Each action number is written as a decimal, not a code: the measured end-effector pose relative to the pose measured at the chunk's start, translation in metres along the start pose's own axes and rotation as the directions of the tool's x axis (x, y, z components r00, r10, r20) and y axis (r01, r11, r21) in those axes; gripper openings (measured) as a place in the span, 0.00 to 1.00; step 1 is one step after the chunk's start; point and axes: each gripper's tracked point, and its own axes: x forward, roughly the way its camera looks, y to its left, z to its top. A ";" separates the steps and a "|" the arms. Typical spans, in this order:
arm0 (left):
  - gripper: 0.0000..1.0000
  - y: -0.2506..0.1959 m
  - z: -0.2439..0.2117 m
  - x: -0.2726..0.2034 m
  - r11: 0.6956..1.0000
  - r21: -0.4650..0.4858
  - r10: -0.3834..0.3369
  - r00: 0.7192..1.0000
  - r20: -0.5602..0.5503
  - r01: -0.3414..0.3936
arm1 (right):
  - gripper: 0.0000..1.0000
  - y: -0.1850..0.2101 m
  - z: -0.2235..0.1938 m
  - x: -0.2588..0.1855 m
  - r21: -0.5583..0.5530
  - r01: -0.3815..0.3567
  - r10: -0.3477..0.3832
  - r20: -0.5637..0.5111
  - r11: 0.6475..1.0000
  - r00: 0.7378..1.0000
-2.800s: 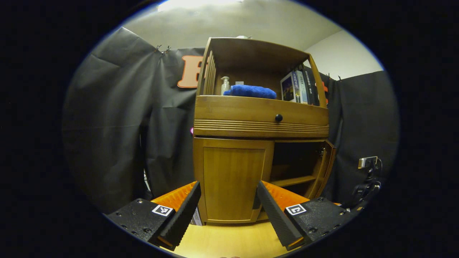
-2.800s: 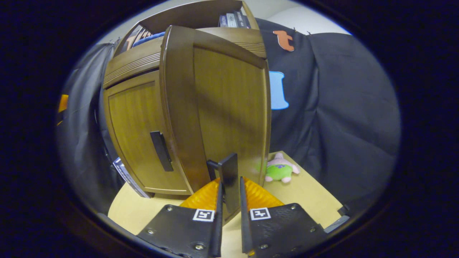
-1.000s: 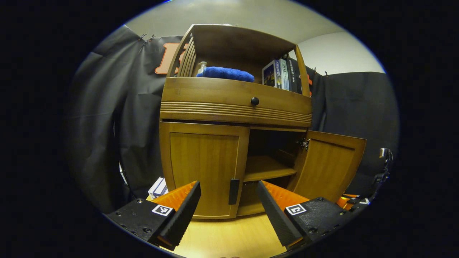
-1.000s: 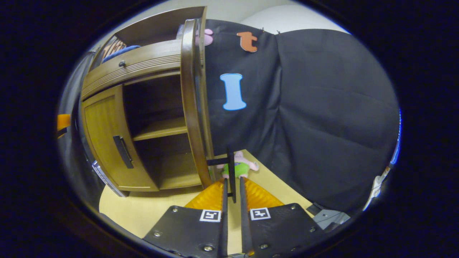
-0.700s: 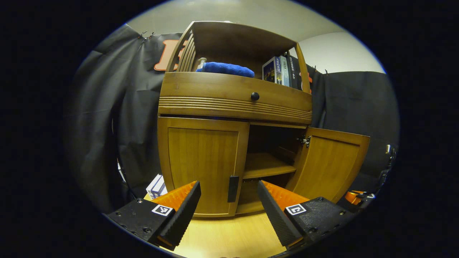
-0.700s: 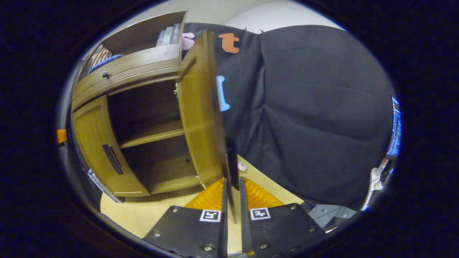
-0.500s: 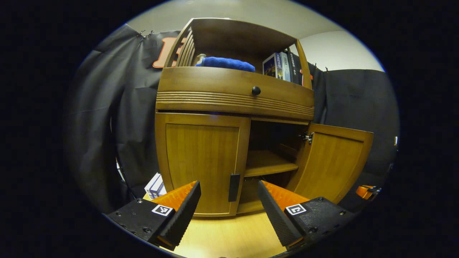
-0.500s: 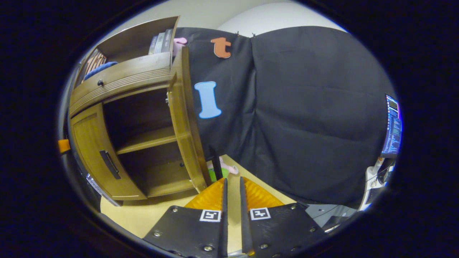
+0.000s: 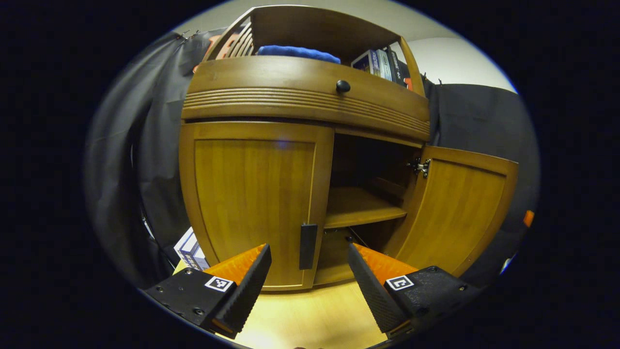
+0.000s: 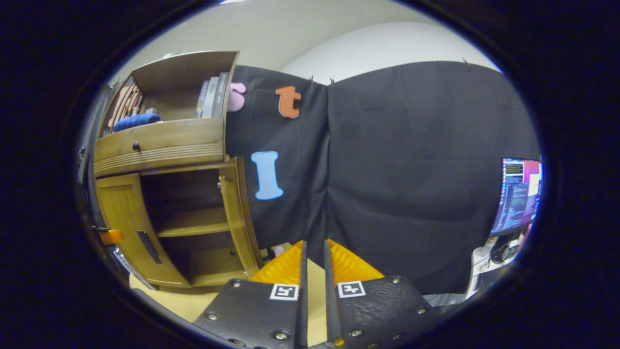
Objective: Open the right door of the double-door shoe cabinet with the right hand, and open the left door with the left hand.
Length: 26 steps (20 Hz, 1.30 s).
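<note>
The wooden shoe cabinet (image 9: 300,97) looms close in the left gripper view. Its left door (image 9: 252,194) is closed, with a dark vertical handle (image 9: 308,239) at its right edge. The right door (image 9: 460,213) stands wide open, baring an inner shelf (image 9: 361,208). My left gripper (image 9: 310,286) is open, and the handle sits just beyond the gap between its fingers. In the right gripper view the cabinet (image 10: 160,145) is farther off at the left, its right door (image 10: 237,213) edge-on. My right gripper (image 10: 314,271) is shut on nothing, away from that door.
A blue towel (image 9: 293,51) and books (image 9: 380,58) sit on the top shelf above a drawer with a round knob (image 9: 343,86). A box (image 9: 190,248) leans by the cabinet's left side. The light wooden tabletop (image 9: 310,320) lies below. A lit monitor (image 10: 518,194) is at the far right.
The right door swung fully open. My right gripper came off its handle and drew back from the cabinet. My left gripper moved closer to the left door's handle.
</note>
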 end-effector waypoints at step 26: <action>0.36 0.011 -0.056 0.137 0.991 0.069 0.115 0.991 -0.067 -0.111 | 0.15 -0.122 -0.003 -0.117 -0.066 0.385 -0.386 0.000 0.921 0.923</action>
